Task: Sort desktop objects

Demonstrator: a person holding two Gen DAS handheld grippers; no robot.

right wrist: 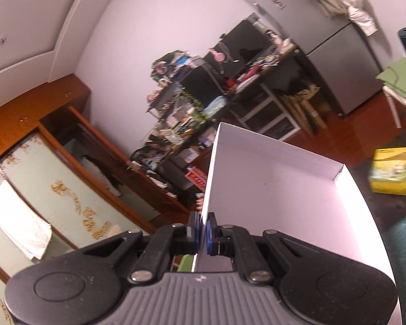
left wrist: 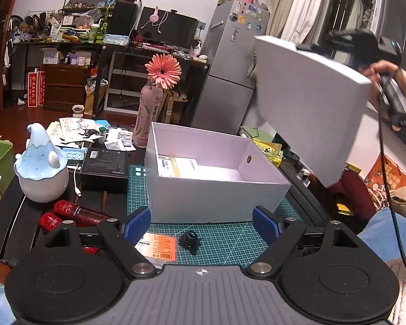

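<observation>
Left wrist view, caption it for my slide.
Open left gripper faces an open white cardboard box while the right gripper holds its white lid aloft.

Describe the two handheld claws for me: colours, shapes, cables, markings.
Both match: the left claw and the right claw have matte black linkage arms with silver pivot screws, ribbed blue finger pads, and a grey ridged body with a small compass-like mark. From the left wrist view, the right one has a black pistol handle trailing a thin black cable.

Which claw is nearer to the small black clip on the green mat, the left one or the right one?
Left. The left claw hangs open just above the black clip on the green mat. The right claw is raised far to the right, pinching the white lid.
</observation>
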